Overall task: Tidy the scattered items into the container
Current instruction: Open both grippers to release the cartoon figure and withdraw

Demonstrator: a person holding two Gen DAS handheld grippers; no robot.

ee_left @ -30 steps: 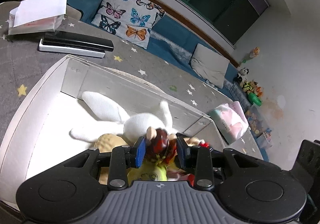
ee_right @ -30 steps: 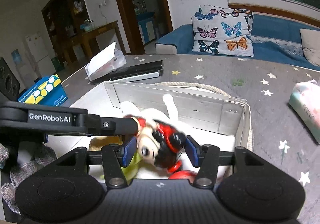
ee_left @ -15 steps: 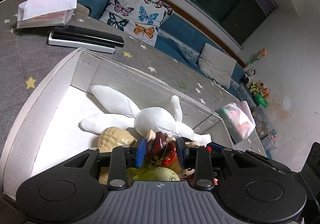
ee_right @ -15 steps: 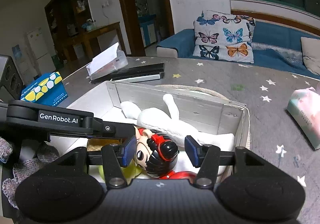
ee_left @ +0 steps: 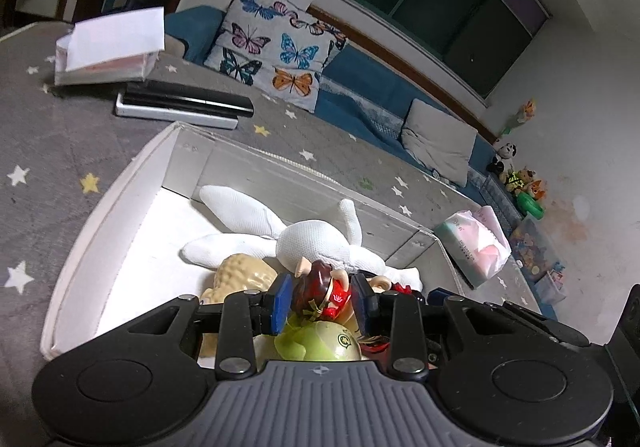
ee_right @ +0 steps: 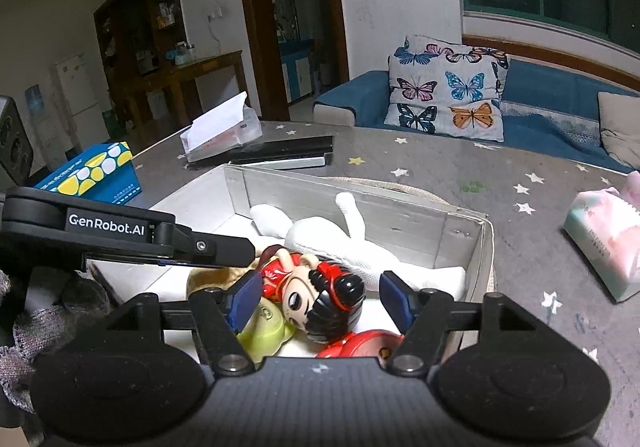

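Pinching doll (ee_left: 320, 289), left claw (ee_left: 321, 303) above box (ee_left: 104, 215).

The left gripper (ee_left: 321, 301) points forward and somewhat down, its two blue-padded fingers (ee_left: 280, 301) drawn close together and pressing on either side of a small figure (ee_left: 320, 287) held between them. Seen from the right wrist view, the same gripper reaches in from the left as a long black bar, its fingers (ee_right: 236, 247) ending against the figure's red body (ee_right: 280, 271). The right gripper (ee_right: 322, 299) also faces forward and down, its blue-padded fingers (ee_right: 244, 297) spread wide apart; they appear not to touch anything, though the near pad sits close to the figure's side. A grey knit glove (ee_right: 24, 331) shows at the left edge.
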